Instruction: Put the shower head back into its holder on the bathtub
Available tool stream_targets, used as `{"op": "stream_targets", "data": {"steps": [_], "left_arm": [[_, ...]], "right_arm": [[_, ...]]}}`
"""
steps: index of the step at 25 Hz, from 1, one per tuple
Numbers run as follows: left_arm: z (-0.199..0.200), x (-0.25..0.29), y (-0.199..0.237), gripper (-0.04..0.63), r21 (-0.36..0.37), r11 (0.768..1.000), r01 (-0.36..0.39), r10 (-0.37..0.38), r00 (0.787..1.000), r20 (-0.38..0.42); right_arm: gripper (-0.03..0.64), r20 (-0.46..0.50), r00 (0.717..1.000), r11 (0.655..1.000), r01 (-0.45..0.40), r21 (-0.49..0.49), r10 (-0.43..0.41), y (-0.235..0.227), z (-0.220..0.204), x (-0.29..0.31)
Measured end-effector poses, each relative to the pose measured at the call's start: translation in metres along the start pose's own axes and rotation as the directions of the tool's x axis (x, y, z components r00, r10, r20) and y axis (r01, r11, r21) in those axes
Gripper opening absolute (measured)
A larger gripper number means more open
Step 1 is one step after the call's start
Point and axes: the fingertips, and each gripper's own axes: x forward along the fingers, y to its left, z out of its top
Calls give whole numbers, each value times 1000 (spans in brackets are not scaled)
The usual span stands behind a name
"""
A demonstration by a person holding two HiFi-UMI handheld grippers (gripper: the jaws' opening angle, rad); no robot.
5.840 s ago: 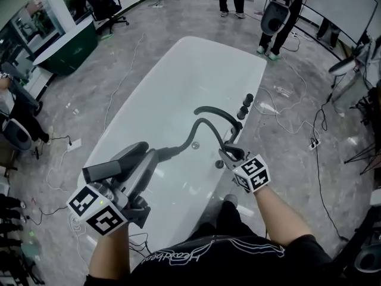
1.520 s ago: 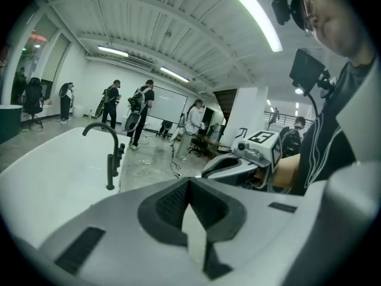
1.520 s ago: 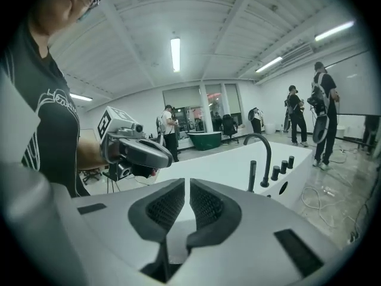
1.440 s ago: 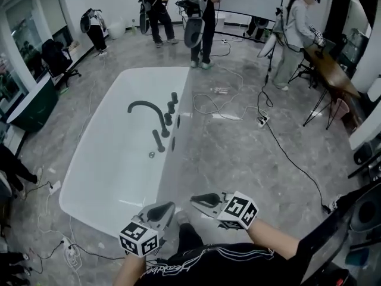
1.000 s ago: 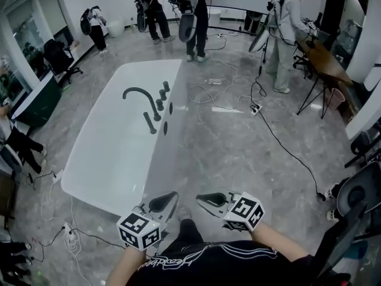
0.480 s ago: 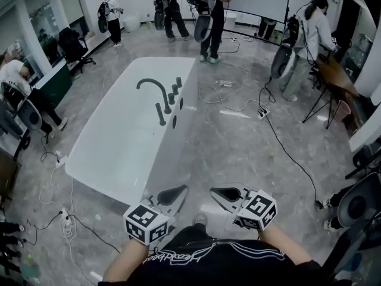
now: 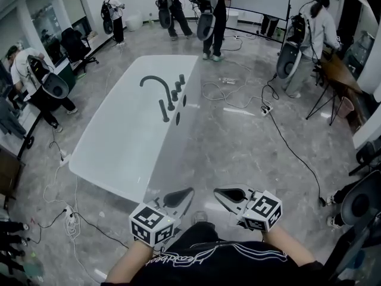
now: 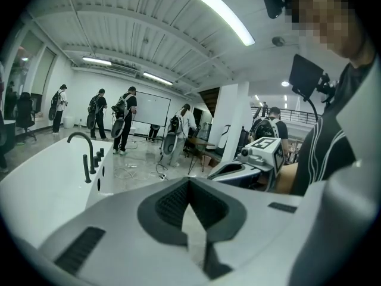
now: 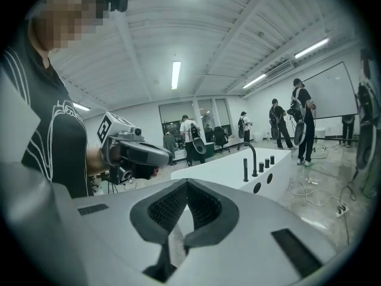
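Looks to me like the job's basically done. The shower head (image 7: 163,111) stands upright on the rim of the bathtub (image 7: 113,154), right by the foot of the faucet (image 7: 156,87) and at roughly 7 o'clock from the row of knobs (image 7: 177,87). It's too far off to make out the holder itself, but the way it stands says it's seated.

The left gripper (image 7: 180,195) and right gripper (image 7: 228,193) are both pinched fully together with nothing between the pads, held close to the body. The tub is well away at about 11 o'clock from them.

If I were doing this bit, I'd keep the jaws shut and tucked in, check that the shower head isn't leaning, and watch the cables (image 7: 238,97) on the floor at 12 o'clock.

Counts:
- Tub: one.
- Curved faucet: one.
- Shower head: one.
- Knobs: three.
- Round holes (image 7: 178,118) in the tub's side: two.
- Grippers: two.
- Other people in the room: at least five, though the far ones are hard to separate.
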Motion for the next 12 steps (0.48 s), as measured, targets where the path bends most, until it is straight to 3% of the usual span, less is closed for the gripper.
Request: {"op": "stream_targets", "data": {"steps": [12], "left_arm": [[-11,-8,-14,3,9,1000,3,-3,1000,-19]], "right_arm": [[12,14,1000,1000,-14,11,14,16,-4,-2]]}}
